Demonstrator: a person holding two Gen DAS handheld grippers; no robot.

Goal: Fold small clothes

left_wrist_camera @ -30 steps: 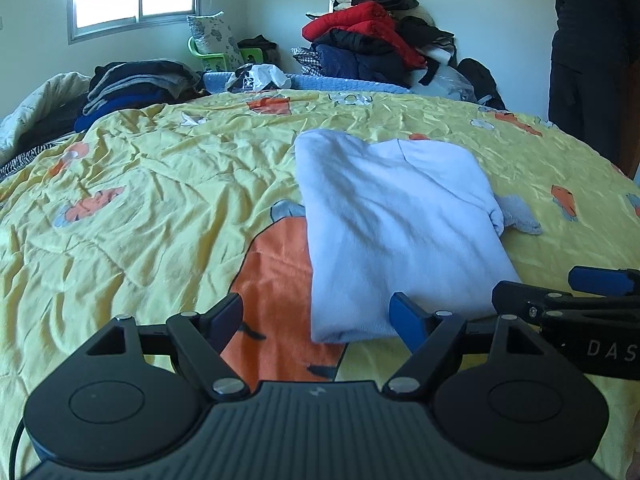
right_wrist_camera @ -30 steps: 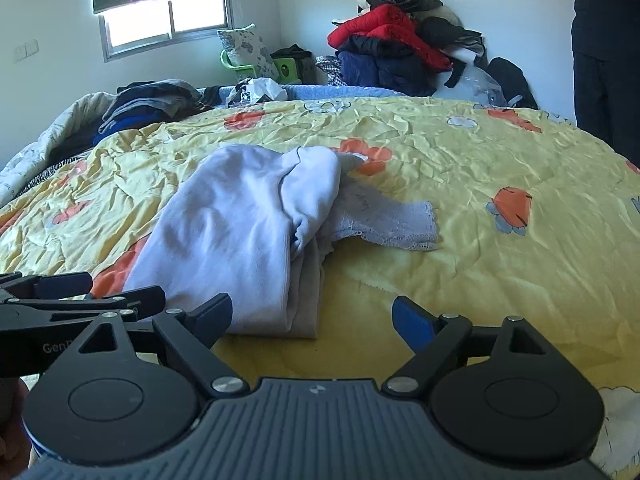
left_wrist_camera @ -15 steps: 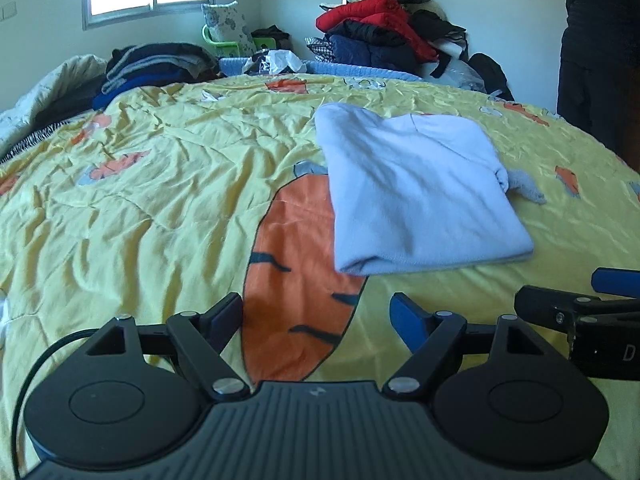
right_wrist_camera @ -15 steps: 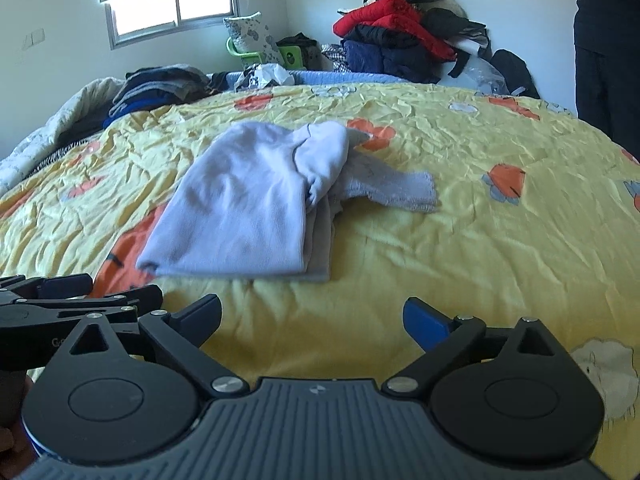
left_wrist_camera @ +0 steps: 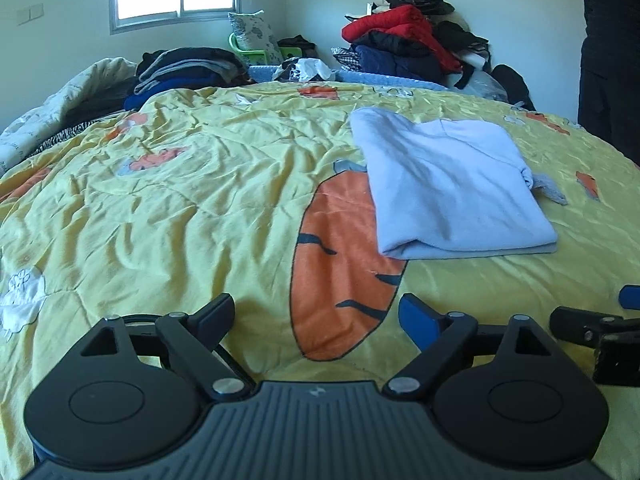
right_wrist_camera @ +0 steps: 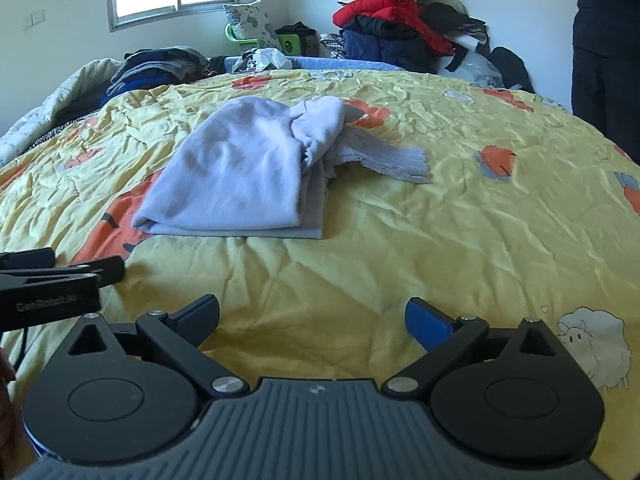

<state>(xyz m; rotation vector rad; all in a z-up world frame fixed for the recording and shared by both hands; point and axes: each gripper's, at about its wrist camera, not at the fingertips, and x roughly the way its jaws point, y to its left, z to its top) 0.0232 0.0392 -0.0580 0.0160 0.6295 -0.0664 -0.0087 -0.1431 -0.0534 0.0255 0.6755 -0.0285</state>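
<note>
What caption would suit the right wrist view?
Open right tongs hover before a folded lilac garment on the yellow bedspread.

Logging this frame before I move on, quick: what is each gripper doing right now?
Left gripper: open, holding nothing, short of the folded light-blue garment.
Right gripper: open, holding nothing, above the yellow bedspread.

Soft matt cloth garment (left_wrist_camera: 452,188) on a creased cotton-like quilt (left_wrist_camera: 180,208).

Both grippers (left_wrist_camera: 316,312) farther from garment (left_wrist_camera: 452,188)
</note>
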